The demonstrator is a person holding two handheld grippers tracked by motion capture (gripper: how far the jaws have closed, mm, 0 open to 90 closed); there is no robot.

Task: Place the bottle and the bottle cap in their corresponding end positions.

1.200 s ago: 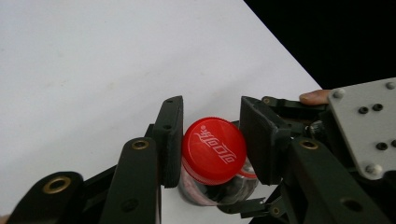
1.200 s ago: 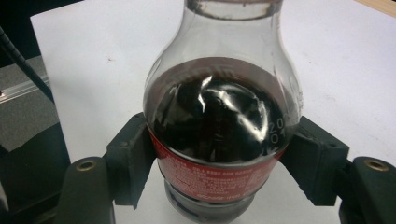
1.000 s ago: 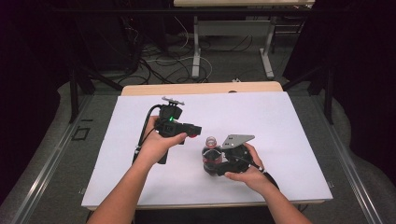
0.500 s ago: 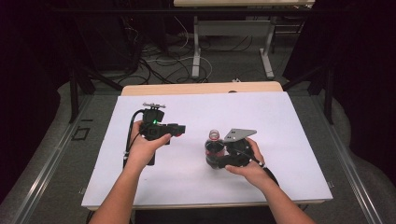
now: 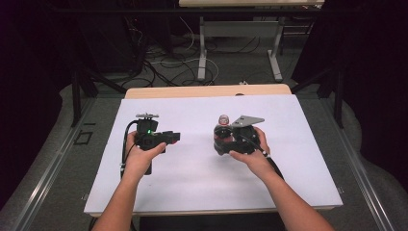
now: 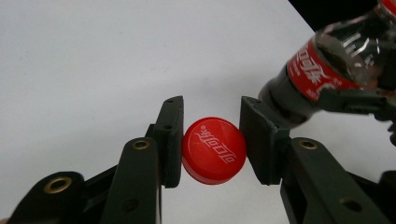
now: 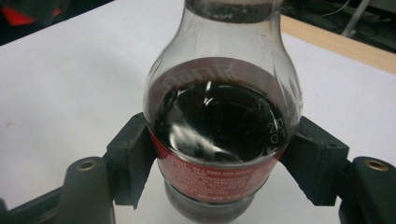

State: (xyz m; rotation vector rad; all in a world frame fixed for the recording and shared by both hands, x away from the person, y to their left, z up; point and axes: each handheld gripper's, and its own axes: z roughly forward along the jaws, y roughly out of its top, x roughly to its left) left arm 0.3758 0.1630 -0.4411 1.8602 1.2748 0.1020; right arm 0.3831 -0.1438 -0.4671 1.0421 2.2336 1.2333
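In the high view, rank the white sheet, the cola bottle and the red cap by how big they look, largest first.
1. White sheet, by far.
2. Cola bottle, clamped in the right tool.
3. Red cap, a red speck at the left tool.

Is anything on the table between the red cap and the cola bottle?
Nothing visible: bare white table separates the left gripper, shut on the red cap, from the cola bottle in the right gripper.
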